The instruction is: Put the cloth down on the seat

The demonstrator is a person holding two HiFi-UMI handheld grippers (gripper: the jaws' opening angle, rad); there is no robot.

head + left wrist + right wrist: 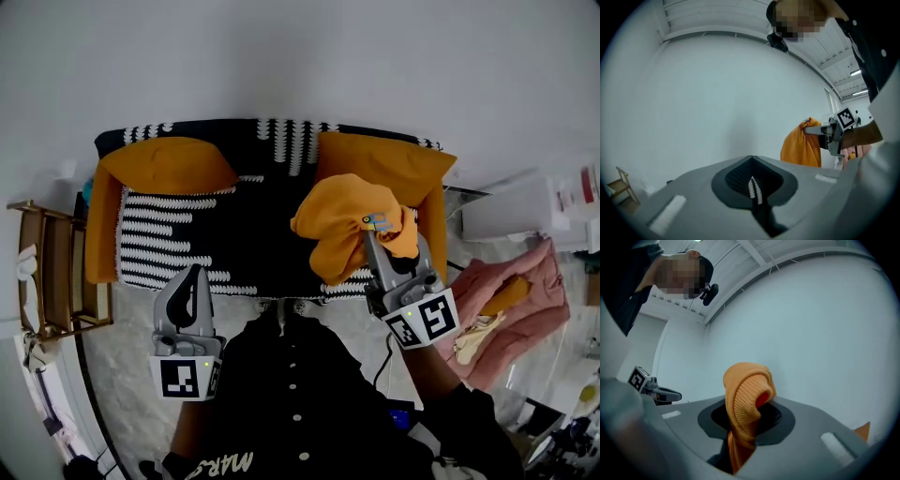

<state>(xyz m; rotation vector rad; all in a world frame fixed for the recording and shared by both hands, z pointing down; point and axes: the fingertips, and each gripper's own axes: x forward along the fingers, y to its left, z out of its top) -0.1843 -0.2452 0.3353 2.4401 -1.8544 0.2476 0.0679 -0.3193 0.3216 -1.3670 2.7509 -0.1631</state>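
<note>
An orange knitted cloth [347, 225] hangs bunched from my right gripper [375, 236], which is shut on it above the right part of the seat [244, 234]. In the right gripper view the cloth [746, 399] bulges up between the jaws. The left gripper view shows the cloth [802, 145] dangling from the right gripper [820, 133] against the white wall. My left gripper [192, 281] is shut with nothing in it, held near the seat's front edge at the left. In its own view the left gripper [753, 190] shows its ribbed pads pressed together.
The sofa has a black-and-white patterned cover and two orange cushions [169, 164] [384, 164] at the back. A wooden side table [52, 272] stands to the left. A pink heap [511, 305] and a white box [525, 211] lie to the right on the floor.
</note>
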